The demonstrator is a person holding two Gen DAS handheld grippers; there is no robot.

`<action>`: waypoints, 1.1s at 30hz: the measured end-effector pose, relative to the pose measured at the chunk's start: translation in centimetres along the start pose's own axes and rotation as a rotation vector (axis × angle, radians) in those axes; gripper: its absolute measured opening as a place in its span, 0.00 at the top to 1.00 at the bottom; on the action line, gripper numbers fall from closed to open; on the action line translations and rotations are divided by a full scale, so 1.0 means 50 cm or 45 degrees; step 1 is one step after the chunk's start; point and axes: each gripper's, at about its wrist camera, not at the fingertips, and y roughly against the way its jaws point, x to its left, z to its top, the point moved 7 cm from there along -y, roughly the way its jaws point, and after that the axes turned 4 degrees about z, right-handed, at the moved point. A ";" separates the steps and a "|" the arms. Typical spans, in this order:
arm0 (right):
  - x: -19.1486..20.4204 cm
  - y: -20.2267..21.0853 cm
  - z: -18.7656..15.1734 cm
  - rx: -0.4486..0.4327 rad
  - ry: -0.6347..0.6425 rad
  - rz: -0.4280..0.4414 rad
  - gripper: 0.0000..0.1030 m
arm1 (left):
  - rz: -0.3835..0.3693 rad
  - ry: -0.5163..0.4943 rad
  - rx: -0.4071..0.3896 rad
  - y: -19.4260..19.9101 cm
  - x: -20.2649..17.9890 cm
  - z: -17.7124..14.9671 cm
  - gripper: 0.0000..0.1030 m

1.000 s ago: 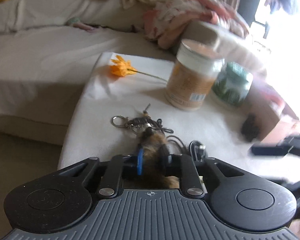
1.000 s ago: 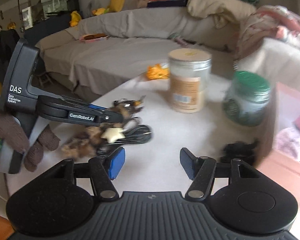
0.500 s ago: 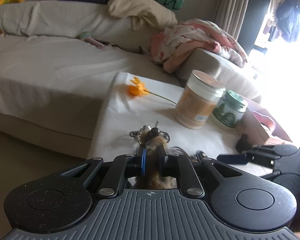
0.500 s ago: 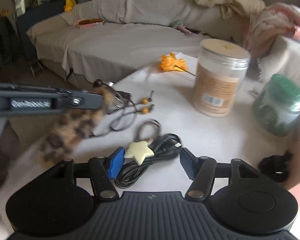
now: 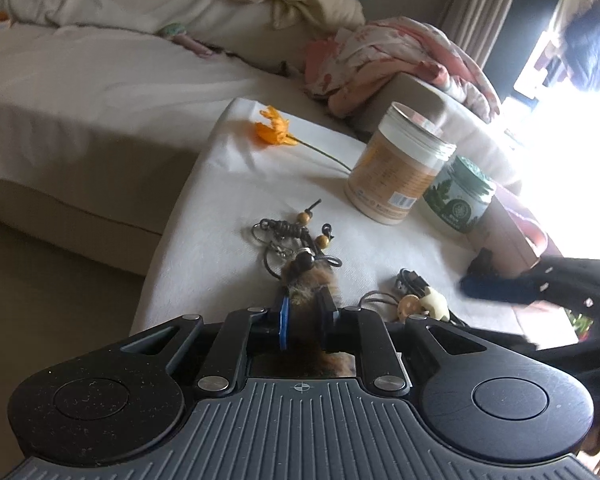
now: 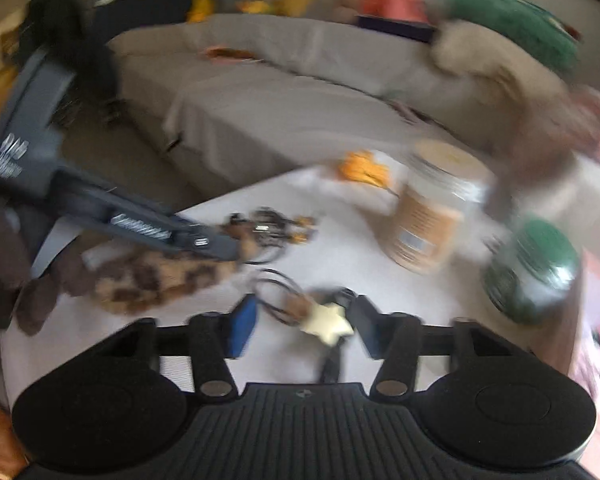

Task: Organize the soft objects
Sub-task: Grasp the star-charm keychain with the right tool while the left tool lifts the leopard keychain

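- Left wrist view: the left gripper is clenched on a leopard-print furry charm, its jaws nearly together with the fur squeezed between the pads.
- From the right wrist view the same charm hangs out behind the left gripper's tip (blurred, but the spotted fur is plain), and its key rings and wooden beads trail forward onto the white cloth-covered table.
- The right gripper has just been closing its jaws; they stand partly apart around a cream star charm and its dark coiled cable, and I cannot tell whether the pads touch either.
- Farther out on the table stand a tan jar and a green-lidded jar, just beside each other.
- An orange flower lies near the far corner.
- Beyond the table runs a beige sofa.
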 end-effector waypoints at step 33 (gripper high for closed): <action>-0.381 0.306 0.246 -0.442 -0.147 -0.471 0.72 | -0.177 -0.409 -0.549 0.170 -0.273 0.532 0.88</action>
